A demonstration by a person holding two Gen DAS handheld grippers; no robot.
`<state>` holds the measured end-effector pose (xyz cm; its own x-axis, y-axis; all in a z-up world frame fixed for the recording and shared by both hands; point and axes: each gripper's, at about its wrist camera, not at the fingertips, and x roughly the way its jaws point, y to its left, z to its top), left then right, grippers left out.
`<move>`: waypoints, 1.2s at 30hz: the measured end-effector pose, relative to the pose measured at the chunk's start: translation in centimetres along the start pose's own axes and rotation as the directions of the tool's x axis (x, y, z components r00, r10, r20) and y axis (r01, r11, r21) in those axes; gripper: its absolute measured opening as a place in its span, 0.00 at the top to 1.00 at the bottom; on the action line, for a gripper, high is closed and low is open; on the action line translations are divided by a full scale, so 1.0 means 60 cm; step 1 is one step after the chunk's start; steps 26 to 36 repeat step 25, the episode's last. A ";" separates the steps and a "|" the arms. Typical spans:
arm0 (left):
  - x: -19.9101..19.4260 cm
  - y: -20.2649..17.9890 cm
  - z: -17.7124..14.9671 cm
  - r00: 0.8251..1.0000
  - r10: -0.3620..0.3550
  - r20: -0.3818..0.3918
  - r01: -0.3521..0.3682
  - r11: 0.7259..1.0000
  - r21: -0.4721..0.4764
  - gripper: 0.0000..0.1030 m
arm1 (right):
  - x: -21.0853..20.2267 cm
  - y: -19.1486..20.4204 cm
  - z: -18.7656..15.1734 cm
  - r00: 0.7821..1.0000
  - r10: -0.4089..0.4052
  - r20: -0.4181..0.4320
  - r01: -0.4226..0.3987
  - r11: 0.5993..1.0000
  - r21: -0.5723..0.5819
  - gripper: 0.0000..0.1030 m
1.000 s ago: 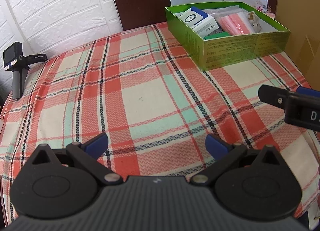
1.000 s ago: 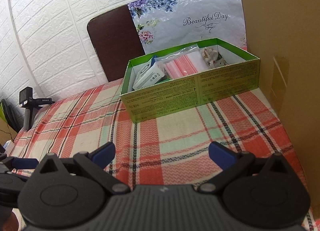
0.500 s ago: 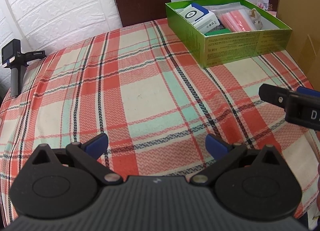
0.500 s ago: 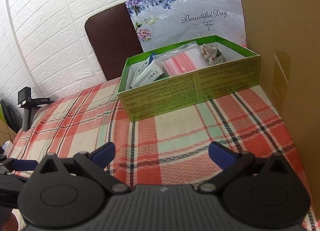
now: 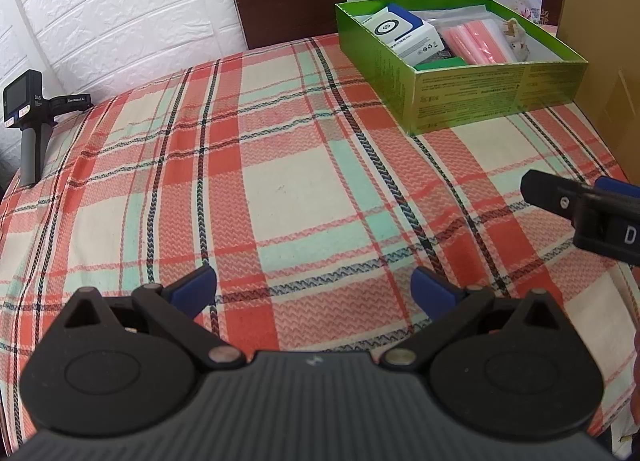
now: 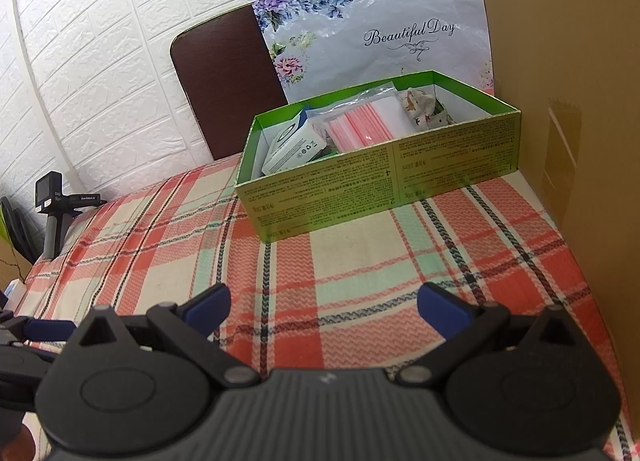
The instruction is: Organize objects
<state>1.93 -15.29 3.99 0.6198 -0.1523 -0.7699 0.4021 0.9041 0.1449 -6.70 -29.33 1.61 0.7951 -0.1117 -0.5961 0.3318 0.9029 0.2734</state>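
Observation:
A green box (image 5: 496, 99) stands at the far right of the plaid-covered table (image 5: 280, 189). It holds a white and blue carton (image 5: 404, 31), pink zip bags (image 5: 478, 41) and a small patterned pouch (image 5: 516, 41). The box also shows in the right wrist view (image 6: 384, 185). My left gripper (image 5: 314, 287) is open and empty, low over the near part of the cloth. My right gripper (image 6: 324, 309) is open and empty, in front of the box. Its finger shows at the right edge of the left wrist view (image 5: 560, 199).
A black handheld camera (image 5: 28, 117) on a grip stands at the table's far left edge. A brown cardboard wall (image 6: 568, 101) rises along the right side. A dark headboard (image 6: 224, 81) and a flowered bag (image 6: 372, 37) stand behind the box.
Both views have shifted slightly; the box and camera sit a little differently in frame. Both grippers stay open and empty. Nothing on the table has moved.

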 end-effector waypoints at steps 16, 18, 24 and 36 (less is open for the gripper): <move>0.000 0.005 0.000 1.000 -0.013 -0.012 0.013 1.000 -0.023 0.00 | -0.001 0.003 -0.001 1.000 -0.005 0.002 0.005 1.000 -0.002 0.00; -0.001 0.007 -0.001 1.000 -0.028 -0.006 0.028 0.999 -0.029 0.00 | -0.001 0.003 -0.001 1.000 -0.005 0.003 0.005 1.000 -0.002 0.00; -0.011 0.008 0.002 0.998 -0.058 0.038 0.058 0.998 -0.022 0.00 | -0.005 0.009 -0.002 1.000 -0.017 0.012 0.018 1.000 -0.020 0.00; -0.011 0.007 0.003 0.998 -0.049 0.041 0.049 0.999 -0.018 0.00 | -0.006 0.011 -0.002 1.000 -0.022 0.016 0.023 0.999 -0.030 0.00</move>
